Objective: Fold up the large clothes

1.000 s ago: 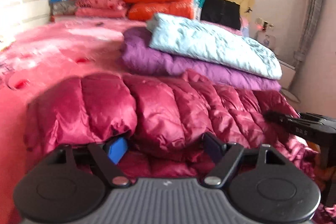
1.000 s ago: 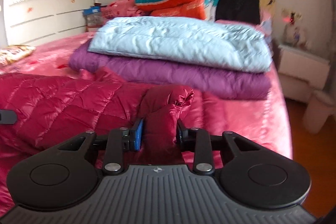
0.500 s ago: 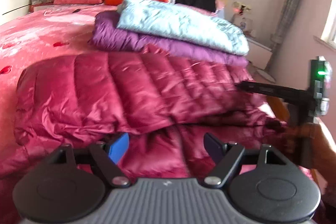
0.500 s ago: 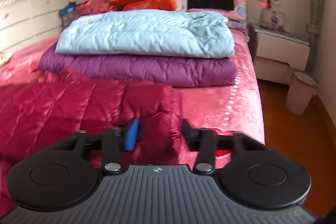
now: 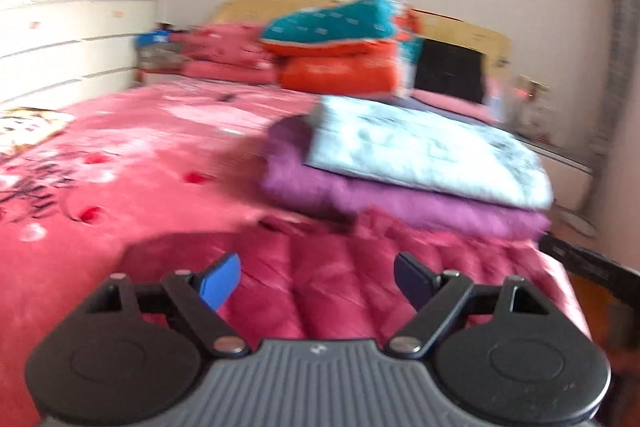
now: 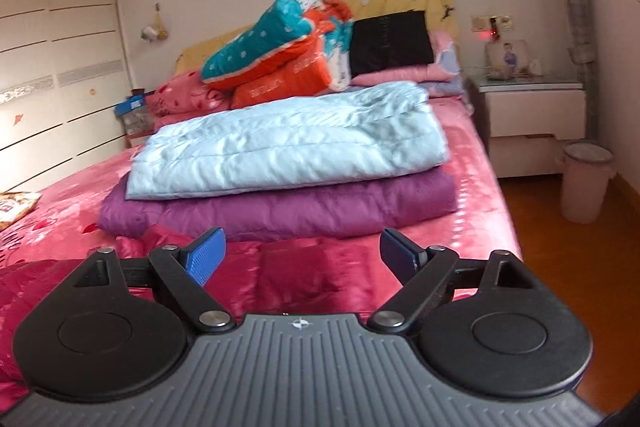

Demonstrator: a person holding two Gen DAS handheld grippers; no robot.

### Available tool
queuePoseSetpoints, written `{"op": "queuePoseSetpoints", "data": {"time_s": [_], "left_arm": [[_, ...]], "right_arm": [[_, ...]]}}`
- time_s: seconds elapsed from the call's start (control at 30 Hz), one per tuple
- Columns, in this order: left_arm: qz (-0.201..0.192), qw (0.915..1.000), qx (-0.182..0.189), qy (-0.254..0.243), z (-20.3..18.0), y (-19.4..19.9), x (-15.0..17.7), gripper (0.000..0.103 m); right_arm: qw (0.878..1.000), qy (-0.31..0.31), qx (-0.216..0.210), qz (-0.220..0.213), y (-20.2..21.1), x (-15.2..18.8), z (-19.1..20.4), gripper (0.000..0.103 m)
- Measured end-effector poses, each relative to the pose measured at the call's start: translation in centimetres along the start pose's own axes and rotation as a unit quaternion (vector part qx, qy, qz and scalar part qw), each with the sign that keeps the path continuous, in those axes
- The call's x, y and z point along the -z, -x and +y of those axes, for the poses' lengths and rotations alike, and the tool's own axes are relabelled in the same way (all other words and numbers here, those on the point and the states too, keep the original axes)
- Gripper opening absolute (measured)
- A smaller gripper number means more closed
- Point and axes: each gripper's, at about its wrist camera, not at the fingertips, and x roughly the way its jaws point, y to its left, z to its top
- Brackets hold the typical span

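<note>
The crimson down jacket [image 5: 352, 279] lies folded on the bed [image 5: 132, 163], seemingly finished, though blur hides its edges. Both the left gripper [image 5: 318, 279] and right gripper [image 6: 302, 257] are opening their jaws, nothing between them.

The whole left wrist view is smeared by motion, so the print on the pink bedspread [image 5: 120, 163] and the stitching of the dark red down jacket [image 5: 332, 279] at lower centre cannot be read. The jacket's near part is hidden behind the gripper body. At the right edge a black bar [image 5: 588, 267] is cut off (possibly the other gripper; cannot tell). In the right wrist view the jacket [image 6: 48, 287] runs off the lower left, and the framed photo [image 6: 508, 59] at upper right is too small to make out.
</note>
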Motion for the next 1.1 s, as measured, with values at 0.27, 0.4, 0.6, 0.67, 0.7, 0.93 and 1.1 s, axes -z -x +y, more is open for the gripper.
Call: {"op": "queuePoseSetpoints", "data": {"time_s": [0.27,0.4,0.6,0.67,0.7,0.93,1.1], "left_arm": [[0.032,0.996,-0.084,0.001,2.7,-4.5,1.5,0.084],[0.034,0.9943,-0.1,-0.015,3.1,-5.8,3.0,0.085],[0.027,0.9924,-0.108,-0.052,3.4,-7.1,4.7,0.092],[0.031,0.9942,-0.098,-0.032,4.5,-7.7,5.1,0.094],[0.033,0.9953,-0.09,-0.013,5.2,-8.0,5.4,0.095],[0.032,0.9968,-0.071,0.019,6.5,-8.9,6.7,0.096],[0.035,0.9967,-0.071,0.015,6.5,-9.2,7.0,0.097]], "right_arm": [[0.993,0.08,-0.063,0.056,-3.9,1.4,4.0,0.103],[0.988,0.118,-0.05,0.092,-6.2,2.5,4.9,0.103],[0.981,0.122,-0.055,0.137,-8.3,3.5,5.4,0.103],[0.978,0.126,-0.058,0.153,-9.0,4.0,5.8,0.103],[0.977,0.127,-0.06,0.16,-9.5,4.1,6.0,0.103],[0.974,0.144,-0.057,0.169,-10.5,5.5,7.2,0.103],[0.976,0.128,-0.072,0.162,-9.6,5.5,6.4,0.103]]}}
